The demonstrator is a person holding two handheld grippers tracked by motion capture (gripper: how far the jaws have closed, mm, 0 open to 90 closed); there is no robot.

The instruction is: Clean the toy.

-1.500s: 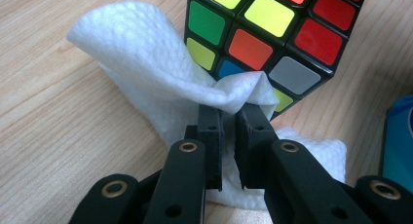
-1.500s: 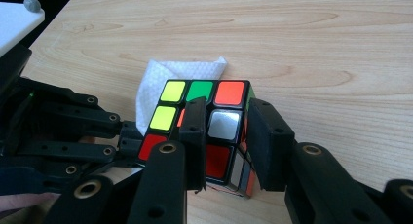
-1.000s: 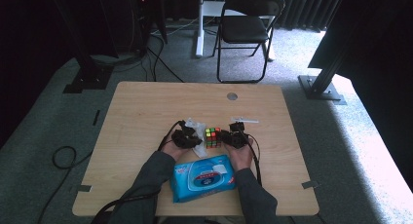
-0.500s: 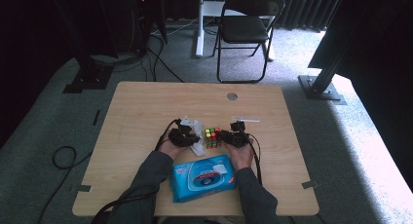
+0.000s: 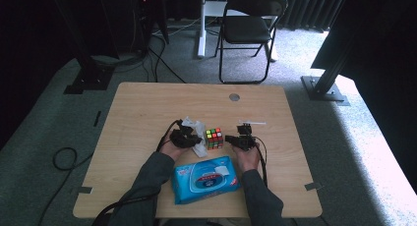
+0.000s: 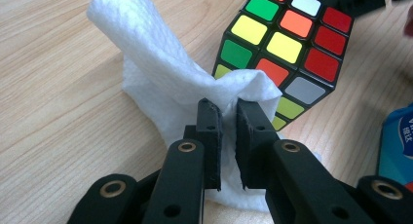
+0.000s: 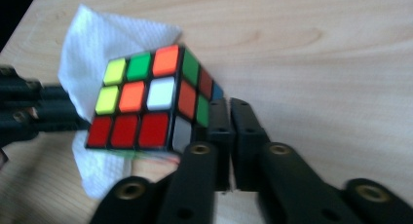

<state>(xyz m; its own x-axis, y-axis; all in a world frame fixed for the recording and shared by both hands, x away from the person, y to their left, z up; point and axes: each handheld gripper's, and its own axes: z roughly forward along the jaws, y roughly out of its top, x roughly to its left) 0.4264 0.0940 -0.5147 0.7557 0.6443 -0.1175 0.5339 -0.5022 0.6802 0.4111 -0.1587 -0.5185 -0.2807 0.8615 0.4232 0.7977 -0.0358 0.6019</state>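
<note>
On the table (image 5: 147,118), your left gripper (image 6: 229,117) pinches the white wipe (image 6: 160,83); at the cube's (image 7: 146,104) 3 o'clock, your right gripper's (image 7: 229,107) jaws are closed empty.

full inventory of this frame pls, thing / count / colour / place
puzzle cube: 1, black with mixed colour tiles, table centre, between the two hand-held grippers
wipe: 1, white, crumpled at the cube's left, pinched in the left hand-held gripper
wipes pack: 1, blue, near table edge between the forearms
table: 1, light wood, round grommet at far edge
folding chair: 1, black, on the floor beyond the table
cables: several, black, on grey carpet at left
left hand-held gripper: 1, black, jaws closed on the wipe
right hand-held gripper: 1, black, jaws shut, empty, right beside the cube
</note>
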